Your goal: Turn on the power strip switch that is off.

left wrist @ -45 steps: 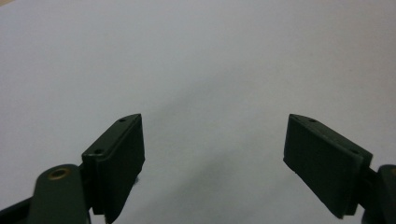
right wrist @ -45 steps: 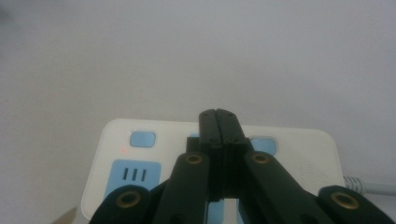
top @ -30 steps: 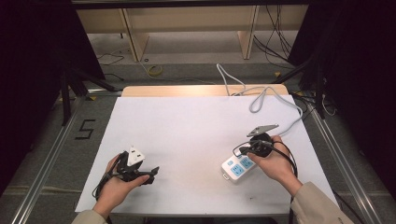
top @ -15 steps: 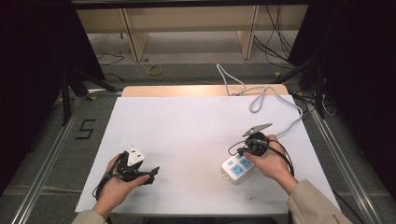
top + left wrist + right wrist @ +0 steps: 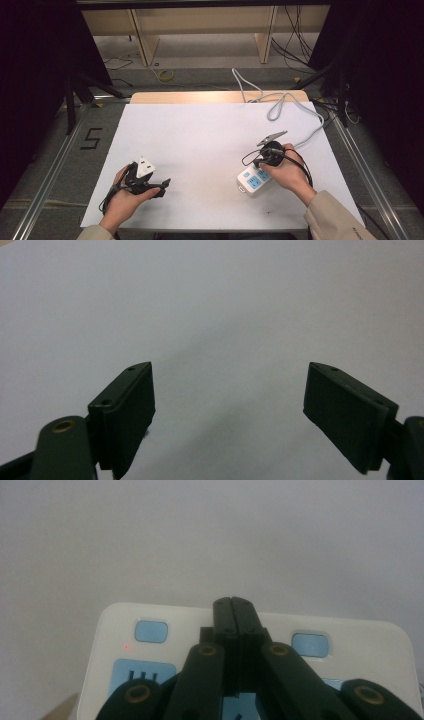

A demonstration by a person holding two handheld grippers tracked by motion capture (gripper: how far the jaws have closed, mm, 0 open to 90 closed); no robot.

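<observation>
A white power strip (image 5: 251, 181) with blue sockets lies on the white table sheet (image 5: 200, 140) at the near right. My right gripper (image 5: 257, 166) is shut and holds nothing. In the right gripper view its jaws are pressed together, and the right gripper (image 5: 234, 603) points down at the power strip (image 5: 360, 640) between two blue buttons; whether it touches the strip I cannot tell. A small red light (image 5: 126, 646) glows on the strip. At the near left my left gripper (image 5: 161, 185) rests in a hand. The left gripper (image 5: 230, 405) stands open over bare sheet.
The strip's pale cable (image 5: 280, 102) loops across the back right of the table and drops off the far edge. A wooden table edge (image 5: 215, 96) shows behind the sheet. Metal rails (image 5: 55, 165) run along both sides, and shelving stands beyond.
My right gripper has shifted a little to the left over the power strip. The left hand and the strip have not moved.
</observation>
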